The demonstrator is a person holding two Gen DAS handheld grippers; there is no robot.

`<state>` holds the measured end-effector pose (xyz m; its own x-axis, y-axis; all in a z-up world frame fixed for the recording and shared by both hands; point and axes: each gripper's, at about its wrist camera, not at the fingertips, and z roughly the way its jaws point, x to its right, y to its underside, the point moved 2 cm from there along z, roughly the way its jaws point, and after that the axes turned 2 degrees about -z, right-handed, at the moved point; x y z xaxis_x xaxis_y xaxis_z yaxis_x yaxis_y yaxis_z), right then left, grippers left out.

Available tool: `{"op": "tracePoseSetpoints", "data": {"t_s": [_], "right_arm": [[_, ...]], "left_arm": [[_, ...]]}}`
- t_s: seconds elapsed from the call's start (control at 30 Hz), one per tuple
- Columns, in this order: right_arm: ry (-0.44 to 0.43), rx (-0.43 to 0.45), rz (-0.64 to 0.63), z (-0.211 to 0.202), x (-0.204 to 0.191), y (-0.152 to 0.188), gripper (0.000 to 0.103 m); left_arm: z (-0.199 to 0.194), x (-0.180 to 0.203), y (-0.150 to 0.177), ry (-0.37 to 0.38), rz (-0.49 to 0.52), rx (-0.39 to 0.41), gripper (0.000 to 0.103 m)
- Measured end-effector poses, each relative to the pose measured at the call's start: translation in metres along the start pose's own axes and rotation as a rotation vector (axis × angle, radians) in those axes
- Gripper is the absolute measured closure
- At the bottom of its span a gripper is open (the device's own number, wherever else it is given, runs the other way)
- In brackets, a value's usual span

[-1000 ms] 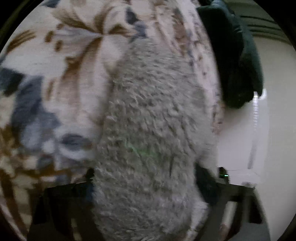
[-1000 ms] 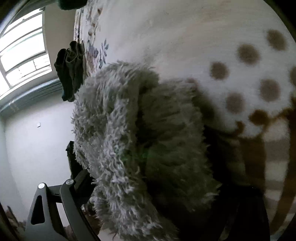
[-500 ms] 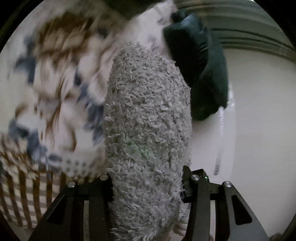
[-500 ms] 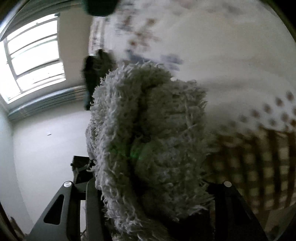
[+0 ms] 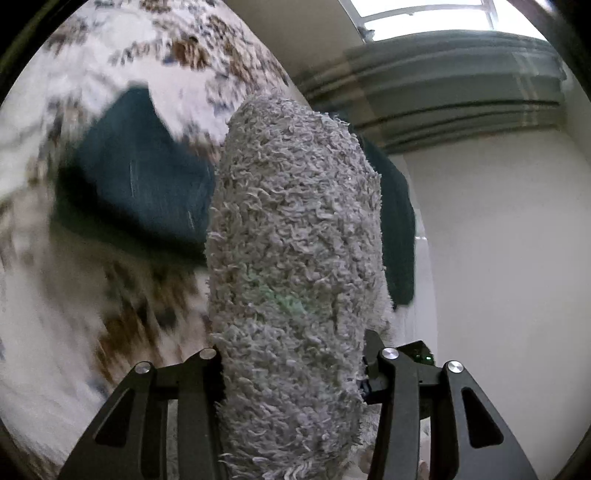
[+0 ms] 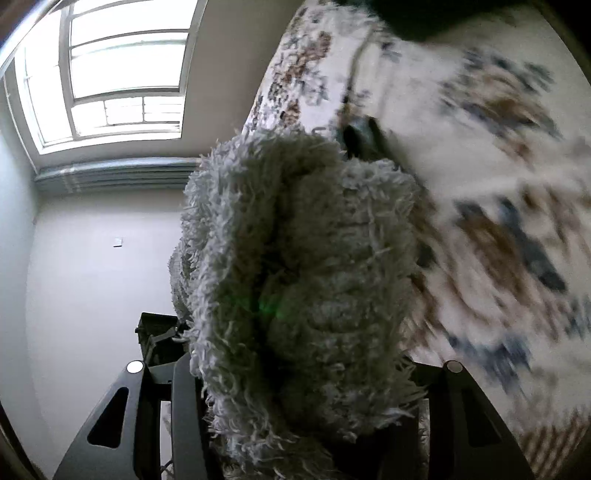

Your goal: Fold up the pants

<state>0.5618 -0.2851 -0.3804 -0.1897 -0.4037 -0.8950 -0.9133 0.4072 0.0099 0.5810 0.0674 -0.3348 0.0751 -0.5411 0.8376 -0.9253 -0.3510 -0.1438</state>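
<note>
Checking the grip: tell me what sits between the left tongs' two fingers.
The fuzzy grey pants fill the gap between the left tongs' fingers, seen in the left wrist view.

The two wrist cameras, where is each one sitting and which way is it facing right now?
Left wrist: sits on the left gripper, looking along its black fingers, which are shut on the fluffy grey pants; beyond lie a floral bedspread, a dark garment and a window.
Right wrist: sits on the right gripper, fingers shut on the same pants; window left, bedspread right.
Shared: pants, bedspread, window. No hand shows.
</note>
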Motion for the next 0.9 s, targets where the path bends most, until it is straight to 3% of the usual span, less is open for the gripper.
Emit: {"op": "tracePoseSetpoints", "data": {"t_s": [0.1,0.23,0.33,0.4,0.43,0.47,0.53,0.57,0.67,0.8,0.9], "right_arm": [[0.016,-0.002,-0.013,0.064,-0.026,-0.056,0.052],[0.052,-0.003,-0.012,0.13,-0.032,-0.112,0.052],[0.119,0.008,0.009,0.172,-0.015,-0.147,0.052],[0.224,0.004,0.024,0.196,0.004,-0.164,0.044],[0.268,0.004,0.029,0.202,0.015,-0.166,0.04],[0.285,0.002,0.041,0.206,0.02,-0.169,0.038],[0.298,-0.012,0.065,0.211,0.028,-0.168,0.023],[0.31,-0.011,0.052,0.209,0.025,-0.166,0.021],[0.478,-0.003,-0.097,0.2,0.0,-0.154,0.009],[0.842,0.05,-0.388,0.183,-0.054,-0.122,0.008],[0.969,0.093,-0.504,0.169,-0.084,-0.093,0.008]], "left_arm": [[-0.004,-0.022,-0.062,-0.034,0.01,0.003,0.061],[0.019,-0.059,-0.14,-0.098,0.019,-0.017,0.06],[0.051,-0.099,-0.171,-0.274,-0.002,-0.053,0.052],[0.069,-0.126,-0.188,-0.422,0.007,-0.092,0.051],[0.074,-0.135,-0.187,-0.463,0.023,-0.092,0.048],[0.076,-0.138,-0.187,-0.491,0.048,-0.083,0.035],[0.075,-0.134,-0.188,-0.532,0.093,-0.042,0.012],[0.072,-0.128,-0.188,-0.542,0.125,-0.021,0.012],[0.061,-0.111,-0.183,-0.594,0.195,0.023,0.012],[0.048,-0.09,-0.184,-0.717,0.284,0.087,0.005],[0.03,-0.073,-0.157,-0.809,0.331,0.132,0.005]]}}
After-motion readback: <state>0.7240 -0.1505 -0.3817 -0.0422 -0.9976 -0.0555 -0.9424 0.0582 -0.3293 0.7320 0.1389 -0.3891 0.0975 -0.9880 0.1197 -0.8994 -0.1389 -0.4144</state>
